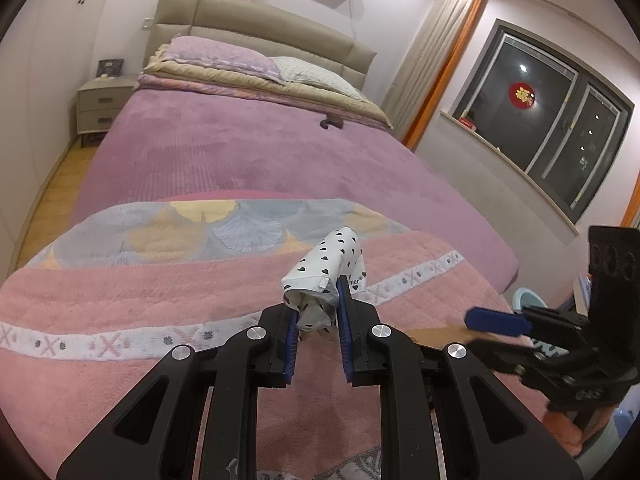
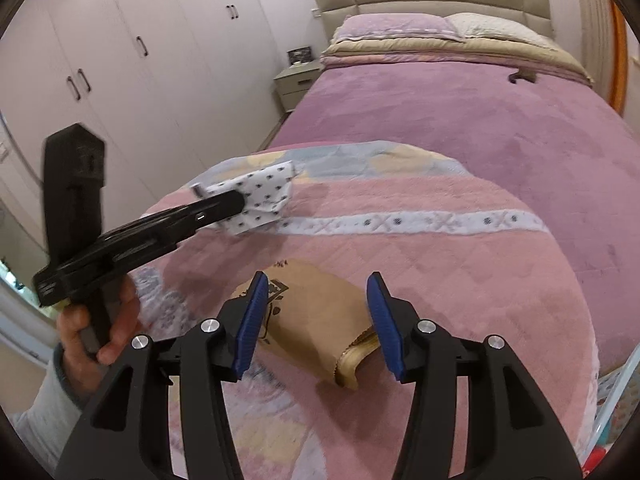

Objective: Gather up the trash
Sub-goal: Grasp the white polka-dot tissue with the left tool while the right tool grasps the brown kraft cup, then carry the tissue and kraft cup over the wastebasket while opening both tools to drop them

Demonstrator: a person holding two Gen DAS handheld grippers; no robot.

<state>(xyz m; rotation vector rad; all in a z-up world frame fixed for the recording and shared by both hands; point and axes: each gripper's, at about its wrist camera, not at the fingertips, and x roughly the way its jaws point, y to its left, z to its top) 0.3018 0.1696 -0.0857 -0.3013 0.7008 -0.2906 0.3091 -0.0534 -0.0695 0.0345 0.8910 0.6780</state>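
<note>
wrapper above blanket | paper bag on blanket, right of wrapper | pillows behind

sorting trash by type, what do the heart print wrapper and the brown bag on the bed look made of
Heart print wrapper: thin, matte white plastic or paper film, crumpled softly in the left gripper; which one is unclear. Brown bag: matte kraft paper, creased flat with a serrated edge.

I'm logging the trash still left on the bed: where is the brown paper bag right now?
In the right wrist view the brown paper bag lies flat on the pink blanket at the foot of the bed, between the open right gripper fingers.
</note>
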